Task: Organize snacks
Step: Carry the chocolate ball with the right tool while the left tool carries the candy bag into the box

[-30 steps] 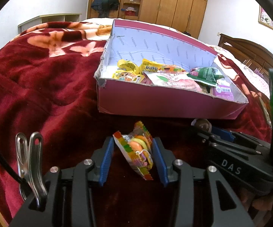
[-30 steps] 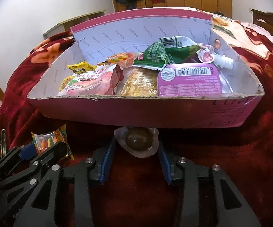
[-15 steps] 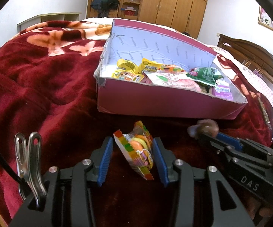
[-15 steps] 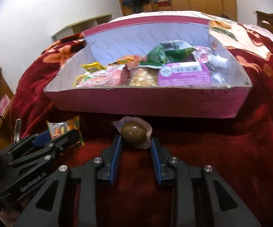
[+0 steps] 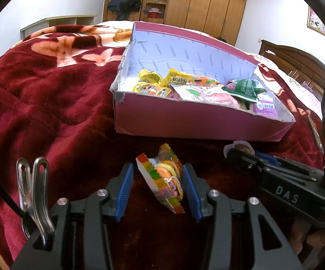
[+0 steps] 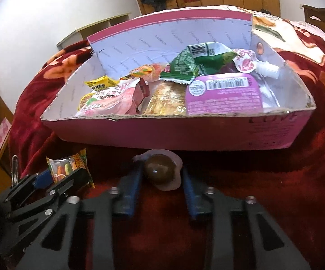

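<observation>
A pink cardboard box (image 5: 185, 121) with a white lining lies on the red blanket and holds several snack packs. It also shows in the right wrist view (image 6: 176, 132). My left gripper (image 5: 160, 180) is shut on a colourful gummy candy packet (image 5: 164, 180), held just in front of the box's near wall. My right gripper (image 6: 161, 175) is shut on a brown jelly cup (image 6: 161, 172), also in front of the near wall. The right gripper appears at the right of the left wrist view (image 5: 241, 153); the left gripper appears at the lower left of the right wrist view (image 6: 61, 177).
The red flowered blanket (image 5: 38, 112) covers the bed all around the box. A wooden headboard (image 5: 297, 63) stands at the right, wardrobes (image 5: 196, 4) at the back wall, a low shelf (image 5: 56, 22) at the left.
Both grippers hold the same snacks as before. The right gripper pulled back from the box half a second ago and has now moved close to its near wall again.
</observation>
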`<state>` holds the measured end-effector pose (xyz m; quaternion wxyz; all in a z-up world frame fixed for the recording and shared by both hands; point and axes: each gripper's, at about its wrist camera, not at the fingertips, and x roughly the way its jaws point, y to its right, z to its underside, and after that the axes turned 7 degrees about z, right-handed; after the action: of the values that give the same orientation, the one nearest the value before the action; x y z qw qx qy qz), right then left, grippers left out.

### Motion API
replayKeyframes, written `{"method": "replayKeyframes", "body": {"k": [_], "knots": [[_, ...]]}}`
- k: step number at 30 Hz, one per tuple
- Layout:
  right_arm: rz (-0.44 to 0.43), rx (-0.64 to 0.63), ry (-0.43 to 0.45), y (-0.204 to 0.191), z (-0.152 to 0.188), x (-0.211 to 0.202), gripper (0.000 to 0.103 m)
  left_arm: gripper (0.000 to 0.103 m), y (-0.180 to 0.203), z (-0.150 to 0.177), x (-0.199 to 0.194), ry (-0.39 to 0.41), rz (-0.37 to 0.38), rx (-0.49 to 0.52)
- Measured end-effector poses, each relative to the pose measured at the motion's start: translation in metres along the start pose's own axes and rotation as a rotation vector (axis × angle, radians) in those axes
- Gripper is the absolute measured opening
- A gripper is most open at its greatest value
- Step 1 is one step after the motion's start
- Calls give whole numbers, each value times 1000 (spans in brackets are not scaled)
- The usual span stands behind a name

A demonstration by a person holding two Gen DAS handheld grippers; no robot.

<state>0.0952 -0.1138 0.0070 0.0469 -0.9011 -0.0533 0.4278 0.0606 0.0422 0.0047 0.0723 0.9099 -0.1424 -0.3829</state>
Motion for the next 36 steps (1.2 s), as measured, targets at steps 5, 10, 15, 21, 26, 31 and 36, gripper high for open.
{"method": "replayKeyframes", "body": {"k": [5, 10, 15, 21, 26, 31, 36], "knots": [[-7, -29, 27, -3, 6, -11, 30, 47, 1, 0, 0, 1, 0, 0], [-24, -53, 52, -6, 14, -25, 30, 40, 1, 0, -2, 10, -3, 2], [-46, -46, 54, -3, 21, -32, 30, 33, 5, 0, -7, 17, -12, 12], [-60, -41, 60, 0, 26, -38, 30, 25, 15, 1, -17, 29, 1, 8], [-70, -38, 59, 1, 28, -40, 30, 23, 25, 3, -18, 24, -8, 39], [-78, -40, 72, 3, 30, -44, 30, 22, 30, 5, -23, 30, 1, 44], [-86, -31, 84, 5, 31, -48, 30, 22, 33, 5, -26, 34, 7, 52]]}}
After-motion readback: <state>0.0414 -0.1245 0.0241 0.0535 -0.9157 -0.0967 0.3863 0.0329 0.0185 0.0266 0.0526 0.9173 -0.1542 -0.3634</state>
